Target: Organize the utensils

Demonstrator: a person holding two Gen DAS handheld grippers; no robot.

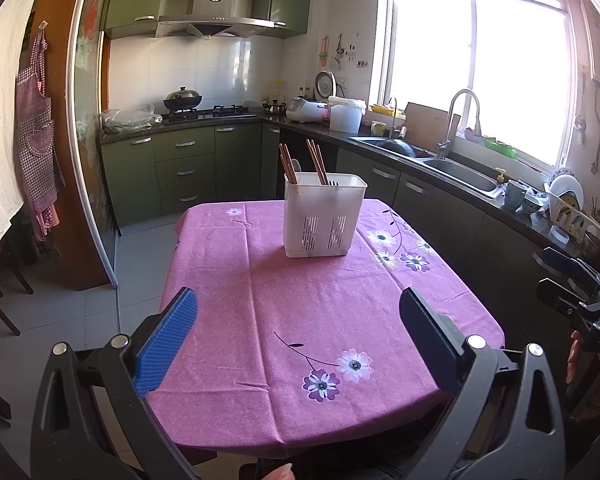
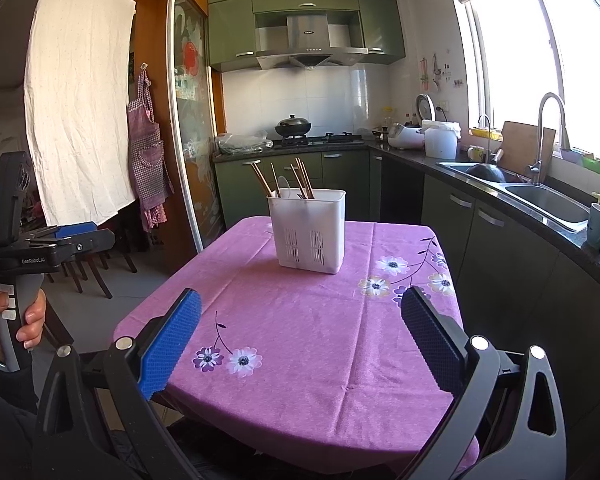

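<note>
Jaws spread wide, both grippers, at near table edge (image 1: 228, 432); utensil holder (image 1: 323, 216) upright near far edge.

A white plastic utensil holder (image 1: 324, 216) stands upright on the far half of the bench (image 1: 260, 300), which is covered by a purple floral cloth; the holder has slotted vents low on its near face and shows faint soiling. Several brown chopsticks (image 1: 288, 164) lean in two clusters inside it, tips rising above the rim, one cluster at the left end and one nearer the middle. A pale spoon (image 2: 283, 185) and dark fork tines (image 1: 332, 182) show just at the rim.
</note>
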